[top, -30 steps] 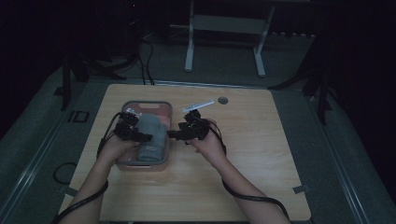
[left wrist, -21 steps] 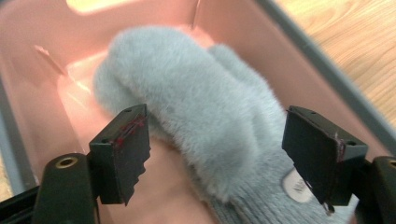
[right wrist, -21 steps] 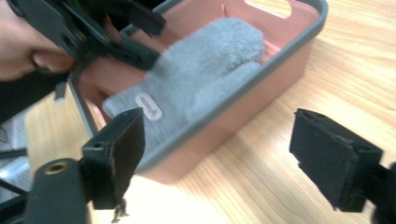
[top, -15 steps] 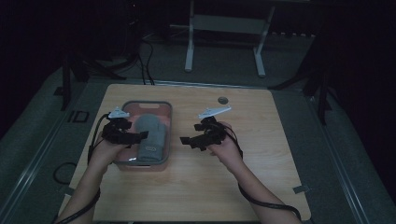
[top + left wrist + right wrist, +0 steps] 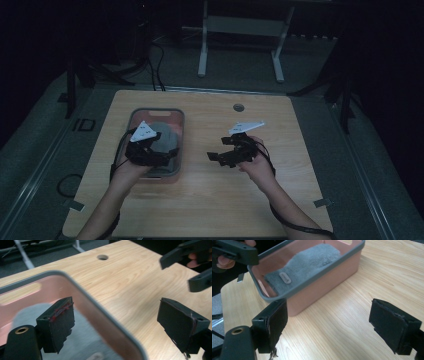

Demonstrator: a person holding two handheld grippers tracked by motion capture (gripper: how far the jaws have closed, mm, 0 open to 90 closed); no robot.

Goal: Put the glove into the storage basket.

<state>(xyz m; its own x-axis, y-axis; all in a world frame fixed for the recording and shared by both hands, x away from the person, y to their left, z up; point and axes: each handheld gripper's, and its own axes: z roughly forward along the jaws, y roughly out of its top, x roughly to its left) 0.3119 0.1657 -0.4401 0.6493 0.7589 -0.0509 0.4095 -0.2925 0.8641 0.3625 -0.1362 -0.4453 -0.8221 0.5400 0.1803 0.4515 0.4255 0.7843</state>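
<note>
Both grippers, left [image 5: 167, 156] and right [image 5: 214, 156], gape empty beside the pink bin [image 5: 177, 145] holding grey cloth [image 5: 309, 262].

Left tool [image 5: 150, 150] and right tool [image 5: 232, 152], each hand-held, well apart, jaws spread wide, both empty.

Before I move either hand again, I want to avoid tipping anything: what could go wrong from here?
1. The left claw is open with the bin's rim between its jaws; drawing it sideways could catch the rim and drag or tip the bin.
2. The grey cloth lies loose inside, so a tipped bin would probably spill it.
3. The right claw is open and points at the left one; they could collide.
</note>
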